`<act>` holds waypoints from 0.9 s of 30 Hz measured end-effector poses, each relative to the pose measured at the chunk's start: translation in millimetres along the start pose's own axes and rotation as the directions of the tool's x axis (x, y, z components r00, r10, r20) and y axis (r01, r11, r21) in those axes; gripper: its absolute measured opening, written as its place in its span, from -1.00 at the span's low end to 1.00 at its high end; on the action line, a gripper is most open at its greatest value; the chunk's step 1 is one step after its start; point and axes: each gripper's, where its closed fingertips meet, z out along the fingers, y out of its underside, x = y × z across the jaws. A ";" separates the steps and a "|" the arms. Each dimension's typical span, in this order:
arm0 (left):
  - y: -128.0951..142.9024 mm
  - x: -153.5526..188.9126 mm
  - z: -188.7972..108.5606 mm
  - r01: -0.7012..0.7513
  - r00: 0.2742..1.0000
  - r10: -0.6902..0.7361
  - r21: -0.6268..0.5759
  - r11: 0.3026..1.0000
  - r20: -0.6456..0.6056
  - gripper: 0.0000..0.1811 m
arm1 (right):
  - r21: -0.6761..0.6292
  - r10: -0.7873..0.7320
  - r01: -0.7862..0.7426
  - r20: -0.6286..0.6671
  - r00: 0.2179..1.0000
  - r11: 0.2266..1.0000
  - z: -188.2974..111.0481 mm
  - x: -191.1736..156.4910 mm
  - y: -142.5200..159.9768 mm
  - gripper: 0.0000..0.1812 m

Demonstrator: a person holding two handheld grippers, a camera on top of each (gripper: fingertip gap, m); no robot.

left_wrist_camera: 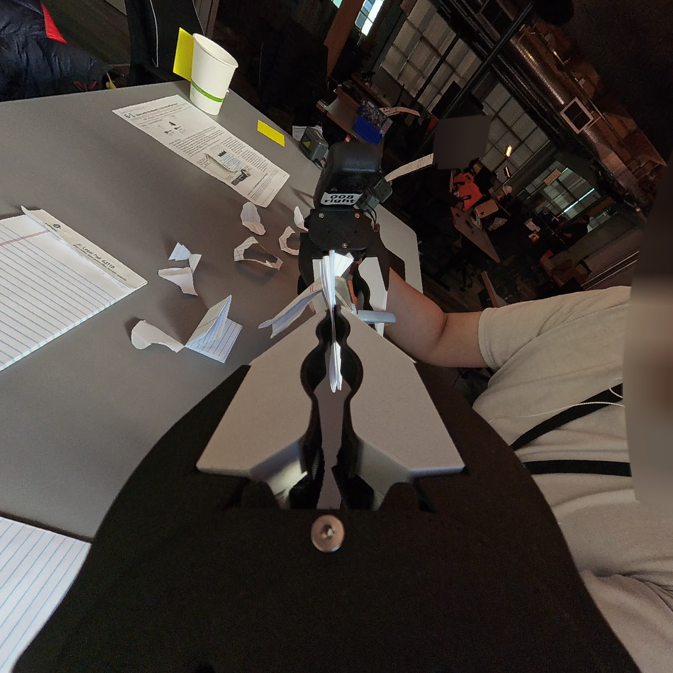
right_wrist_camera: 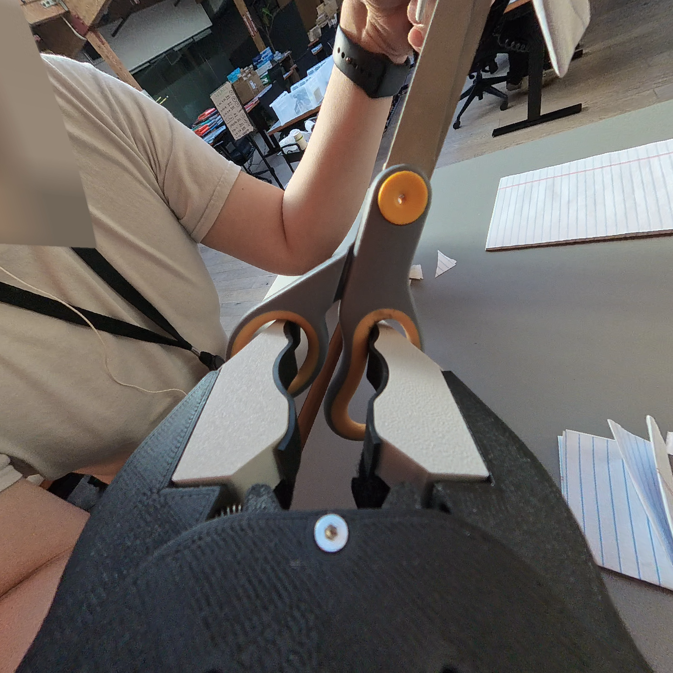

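Nearest to us in the left wrist view, our left gripper (left_wrist_camera: 333, 313) is clenched on a folded piece of lined paper (left_wrist_camera: 333, 342), which stands edge-on between the fingers with its long axis running straight ahead, away from the camera. The far end of the paper fans out toward our right gripper (left_wrist_camera: 349, 280), seen here facing us from just beyond.

In the right wrist view, our right gripper (right_wrist_camera: 333, 329) is parted, each finger pushed through one handle loop of a pair of grey and orange scissors (right_wrist_camera: 382, 262). The scissors' long axis points up and away from the camera, tilted a little to the right; the blades look closed or nearly so. Whether the blades touch the paper we cannot tell.

Going from largest to smallest, the grey table (left_wrist_camera: 91, 418) carries the rest. A lined notepad (left_wrist_camera: 47, 276) lies toward its left edge in the left wrist view, and a printed sheet (left_wrist_camera: 204, 145) lies toward the far edge. A white paper cup (left_wrist_camera: 211, 74) stands near the far edge, just beyond the sheet. Cut paper scraps (left_wrist_camera: 182, 269) are scattered over the middle of the table, between the notepad and the grippers. A yellow sticky note (left_wrist_camera: 270, 133) lies at the far edge, near a small grey device (left_wrist_camera: 313, 145).
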 end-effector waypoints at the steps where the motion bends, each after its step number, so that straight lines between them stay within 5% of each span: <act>1: 0.5 -0.2 0.2 0.001 1.000 -0.001 -0.003 1.000 0.001 -1.00 | 0.000 0.004 -0.004 0.005 1.000 1.000 -0.3 -0.6 0.2 -0.63; 27: -1.7 7.0 5.7 -0.035 0.999 0.035 -0.011 0.999 -0.007 -1.00 | 0.015 -0.135 0.135 -0.003 0.991 0.991 7.5 6.0 9.1 -0.75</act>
